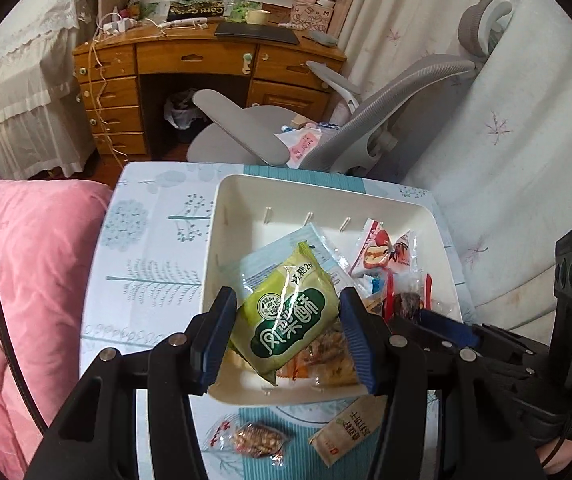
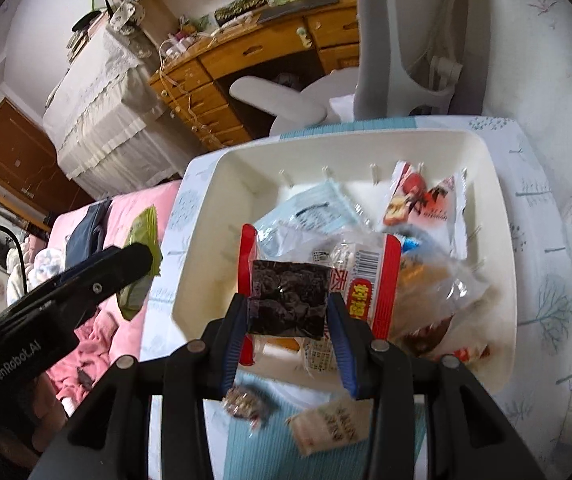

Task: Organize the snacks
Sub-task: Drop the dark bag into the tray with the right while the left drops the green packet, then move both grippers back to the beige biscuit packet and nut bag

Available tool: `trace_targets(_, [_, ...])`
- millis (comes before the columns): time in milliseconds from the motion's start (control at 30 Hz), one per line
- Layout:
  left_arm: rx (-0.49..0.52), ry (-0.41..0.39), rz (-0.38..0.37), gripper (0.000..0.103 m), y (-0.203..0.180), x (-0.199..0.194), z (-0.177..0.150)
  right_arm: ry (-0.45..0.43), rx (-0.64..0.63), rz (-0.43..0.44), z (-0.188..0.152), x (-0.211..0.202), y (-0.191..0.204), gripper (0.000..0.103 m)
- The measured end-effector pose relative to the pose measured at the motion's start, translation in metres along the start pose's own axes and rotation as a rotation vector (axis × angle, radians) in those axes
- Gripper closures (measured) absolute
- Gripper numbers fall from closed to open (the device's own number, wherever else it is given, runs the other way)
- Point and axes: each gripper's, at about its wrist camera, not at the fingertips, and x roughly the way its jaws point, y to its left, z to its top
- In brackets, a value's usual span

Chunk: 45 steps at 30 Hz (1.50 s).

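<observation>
With your left gripper [image 1: 286, 324] clamping the green foil snack packet [image 1: 288, 312] and your right gripper [image 2: 288, 318] clamping the dark square snack packet [image 2: 290, 300] over the cream plastic bin [image 2: 222, 184], you're mid-drop, so part both pairs of jaws next.

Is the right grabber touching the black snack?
Touching. The right wrist view shows the right gripper with both blue fingers pressed against the black snack packet's sides, above the white bin.

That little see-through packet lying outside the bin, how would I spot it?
Find the white bin on the tree-print tablecloth. On the cloth just in front of its near wall lie two loose snacks. The nut packet is the left one: clear wrapper, brown lumpy pieces inside, whereas its neighbour, the tan sachet, is opaque with printed writing.
</observation>
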Motion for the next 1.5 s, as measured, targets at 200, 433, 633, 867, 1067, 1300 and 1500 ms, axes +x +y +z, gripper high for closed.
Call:
trace_targets(200, [-0.001,-0.01,-0.032,0.051,0.001,0.01,0.002,-0.092,0.011,-0.007,0.006,-0.004,-0.013,0.062])
trace_targets(433, [0.0,0.004,-0.039,0.037,-0.005,0.01,0.001,-0.139,0.011,0.011,0.01,-0.013,-0.018,0.06])
trace_targets(633, [-0.012,0.005,-0.016,0.027,-0.009,0.0,-0.005,-0.123,0.042,0.03,0.005,-0.02,-0.025,0.052])
trace_targets(867, [-0.048,0.007,0.026,0.025,-0.017,-0.021,-0.025,-0.111,0.061,0.05,-0.012,-0.039,-0.035,0.041])
trace_targets(1067, [-0.081,-0.007,0.069,0.024,-0.027,-0.046,-0.053,-0.088,0.073,0.077,-0.03,-0.058,-0.043,0.039])
trace_targets(1300, [-0.139,-0.021,0.12,0.021,-0.035,-0.073,-0.093,-0.06,0.102,0.127,-0.051,-0.078,-0.053,0.03])
trace_targets(1500, [-0.175,-0.009,0.149,0.02,-0.035,-0.086,-0.123,-0.002,0.159,0.136,-0.069,-0.081,-0.068,0.029])
